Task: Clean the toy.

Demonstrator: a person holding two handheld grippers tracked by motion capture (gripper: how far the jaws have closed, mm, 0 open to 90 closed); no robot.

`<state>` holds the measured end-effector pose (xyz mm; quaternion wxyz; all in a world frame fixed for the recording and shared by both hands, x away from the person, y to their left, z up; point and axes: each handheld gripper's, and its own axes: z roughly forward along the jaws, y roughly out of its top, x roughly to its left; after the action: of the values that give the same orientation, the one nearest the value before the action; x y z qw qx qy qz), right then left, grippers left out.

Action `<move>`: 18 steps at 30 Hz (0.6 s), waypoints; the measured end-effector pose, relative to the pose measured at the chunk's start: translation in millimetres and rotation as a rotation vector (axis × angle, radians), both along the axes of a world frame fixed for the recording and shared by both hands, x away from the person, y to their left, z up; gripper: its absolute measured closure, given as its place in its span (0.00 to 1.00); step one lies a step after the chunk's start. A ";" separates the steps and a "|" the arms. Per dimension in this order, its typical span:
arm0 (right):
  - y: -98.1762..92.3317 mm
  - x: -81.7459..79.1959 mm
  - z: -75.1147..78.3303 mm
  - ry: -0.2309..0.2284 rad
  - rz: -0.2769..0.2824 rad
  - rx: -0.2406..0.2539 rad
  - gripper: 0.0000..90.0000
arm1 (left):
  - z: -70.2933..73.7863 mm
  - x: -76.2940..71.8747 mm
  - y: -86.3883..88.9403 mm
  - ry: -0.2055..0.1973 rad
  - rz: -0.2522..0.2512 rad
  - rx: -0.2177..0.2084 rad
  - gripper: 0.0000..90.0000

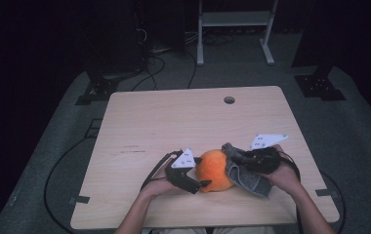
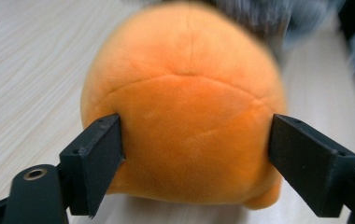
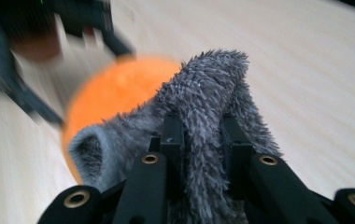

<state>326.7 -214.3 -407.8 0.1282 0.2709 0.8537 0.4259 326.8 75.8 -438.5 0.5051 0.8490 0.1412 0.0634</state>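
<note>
A person is sitting at a pale wooden counter [image 1: 139, 122], working a hand-held claw in each hand. The landmark here is an orange plush ball [image 1: 215, 170], resting on the counter near the person's edge, between the two hands.

The left claw [image 1: 204, 184] is reaching in from the ball's left side. In the left gripper view, its black jaws are standing wide on either flank of the plush ball [image 2: 185, 112], pressing against its soft sides and steadying it.

The right claw [image 1: 238, 157] is sitting just right of the ball, clamped narrowly on a fuzzy grey sock [image 1: 244, 175]. In the right gripper view, the jaws are pinching a fold of the sock [image 3: 208, 98], whose open cuff is lying against the ball [image 3: 115, 88].

The step in hand appears to be dressing the ball in the sock. The next move probably calls for stretching the cuff open and drawing it over the ball while the left claw is bracing it.
</note>
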 end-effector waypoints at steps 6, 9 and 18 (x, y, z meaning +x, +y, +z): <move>-5.6 -16.6 -7.5 -0.001 0.001 0.042 0.83 | -7.9 6.0 -14.5 0.063 0.071 0.088 0.02; -8.5 -27.4 -10.5 -0.011 -0.008 0.043 0.83 | -7.8 3.9 -19.1 0.034 0.058 0.111 0.02; -18.0 -31.6 -6.5 -0.020 -0.031 0.054 0.83 | 12.2 -12.8 -25.8 -0.291 0.029 0.204 0.33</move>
<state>295.2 -232.3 -414.3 0.1358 0.2830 0.8364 0.4494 313.9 49.9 -426.3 0.4304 0.8756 0.0716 0.2072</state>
